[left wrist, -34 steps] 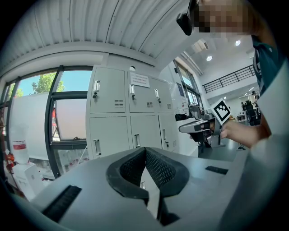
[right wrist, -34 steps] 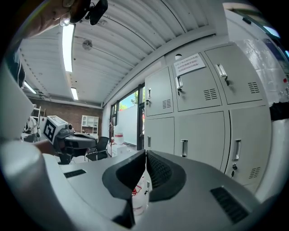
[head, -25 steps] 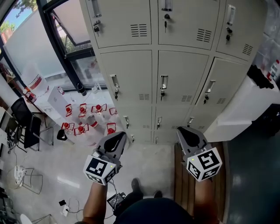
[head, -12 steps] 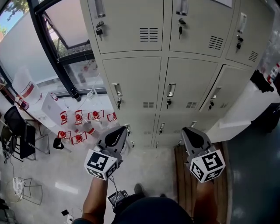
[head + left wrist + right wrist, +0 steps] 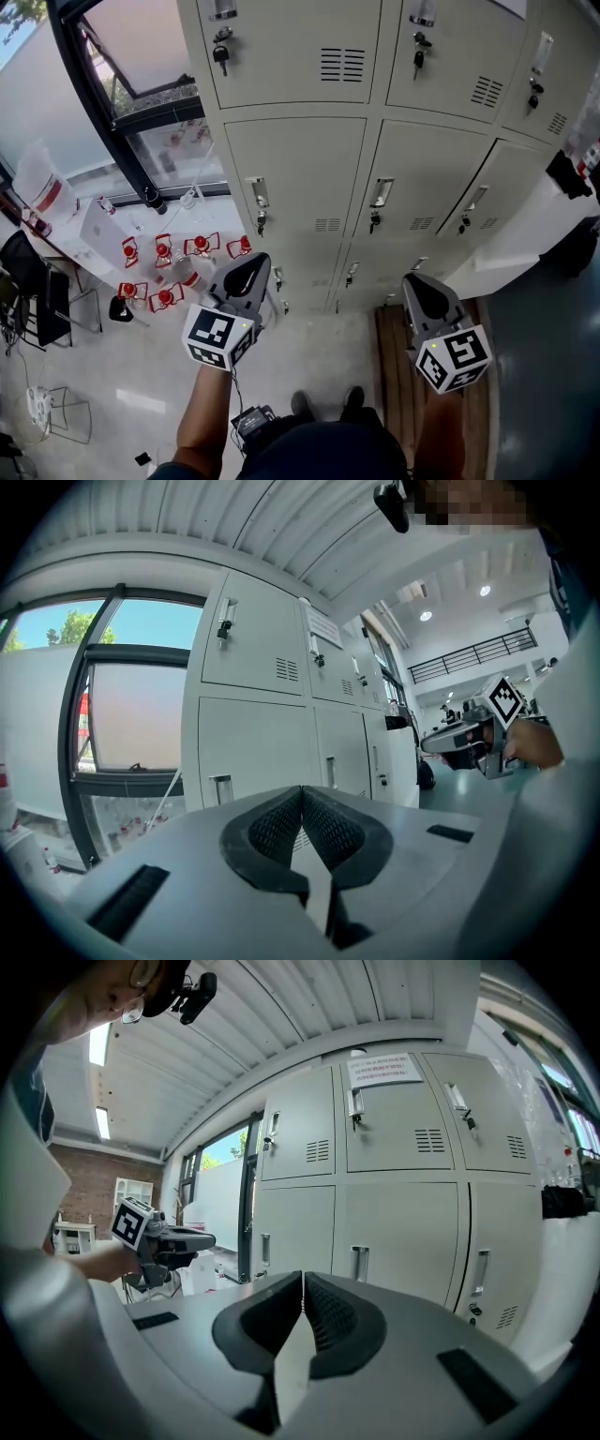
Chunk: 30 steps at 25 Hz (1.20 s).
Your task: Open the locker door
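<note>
We're standing in an industrial workshop hall: grey steel lockers [image 5: 298,173] lining the wall, corrugated ceiling [image 5: 246,1049] running overhead.

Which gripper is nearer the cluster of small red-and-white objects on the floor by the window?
Left. The left gripper sits just right of the small red-and-white objects; the right gripper is farther right, above brown wooden planks.

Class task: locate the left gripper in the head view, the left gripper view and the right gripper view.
Head view: left gripper, lower left of centre.
Left gripper view: bottom centre, its own tongs shut.
Right gripper view: middle left, pointing right.
Shared landmark: the black window frame left of the lockers.
</note>
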Available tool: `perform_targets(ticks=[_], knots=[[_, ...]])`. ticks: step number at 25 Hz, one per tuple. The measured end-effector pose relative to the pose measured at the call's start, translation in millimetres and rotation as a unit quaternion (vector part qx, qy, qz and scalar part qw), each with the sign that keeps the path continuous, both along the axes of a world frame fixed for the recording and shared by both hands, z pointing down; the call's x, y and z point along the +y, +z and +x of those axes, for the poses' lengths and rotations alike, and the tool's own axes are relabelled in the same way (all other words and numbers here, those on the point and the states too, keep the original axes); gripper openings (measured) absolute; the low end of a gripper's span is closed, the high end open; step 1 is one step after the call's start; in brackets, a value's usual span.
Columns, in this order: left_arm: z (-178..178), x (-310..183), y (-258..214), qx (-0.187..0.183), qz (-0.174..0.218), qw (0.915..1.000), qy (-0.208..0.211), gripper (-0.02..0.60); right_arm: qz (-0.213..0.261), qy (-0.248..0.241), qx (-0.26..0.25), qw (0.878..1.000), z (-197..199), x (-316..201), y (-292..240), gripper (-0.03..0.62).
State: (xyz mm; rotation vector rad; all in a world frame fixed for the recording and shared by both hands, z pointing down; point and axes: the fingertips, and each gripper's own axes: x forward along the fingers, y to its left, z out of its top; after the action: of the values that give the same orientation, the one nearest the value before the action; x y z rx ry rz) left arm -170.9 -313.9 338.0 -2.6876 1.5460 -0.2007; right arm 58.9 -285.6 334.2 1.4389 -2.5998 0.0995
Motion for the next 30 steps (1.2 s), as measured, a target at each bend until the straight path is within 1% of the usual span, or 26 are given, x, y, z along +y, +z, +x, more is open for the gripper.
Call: perform_targets(ticks=[8,16,17,18,20,23,26,30], knots=[[-17,-44,10,-0.015,0.004,0.9983,-0.057,0.017,-0.021,-0.02,0.007,1.0,-3,-28,17,0.035],[-42,-102,35,-0.024,0.003,0.9919,-0.125,0.02,-0.031,-0.035,0.012,0.999,-4,-53,32,0.037],[-45,-109,38,-0.025,0.002,0.9908,-0.133,0.033,-0.035,-0.036,0.013,0.999,-5,-57,36,0.037],[-47,-117,41,-0.026,-0.001,0.9895,-0.142,0.074,-0.039,-0.037,0.014,0.998,-5,-60,40,0.036],[-53,-131,47,-0.028,-0.008,0.9863,-0.163,0.148,-0.047,-0.04,0.018,0.998,-7,-68,49,0.037],[-66,-152,57,-0.035,-0.007,0.9782,-0.205,0.21,-0.062,-0.044,0.023,0.997,-9,-77,64,0.037],[-80,-172,64,-0.039,0.001,0.9681,-0.247,0.218,-0.075,-0.043,0.026,0.996,-9,-86,77,0.036],[-90,-191,72,-0.033,0.007,0.9572,-0.287,0.218,-0.09,-0.041,0.03,0.995,-8,-97,93,0.036]])
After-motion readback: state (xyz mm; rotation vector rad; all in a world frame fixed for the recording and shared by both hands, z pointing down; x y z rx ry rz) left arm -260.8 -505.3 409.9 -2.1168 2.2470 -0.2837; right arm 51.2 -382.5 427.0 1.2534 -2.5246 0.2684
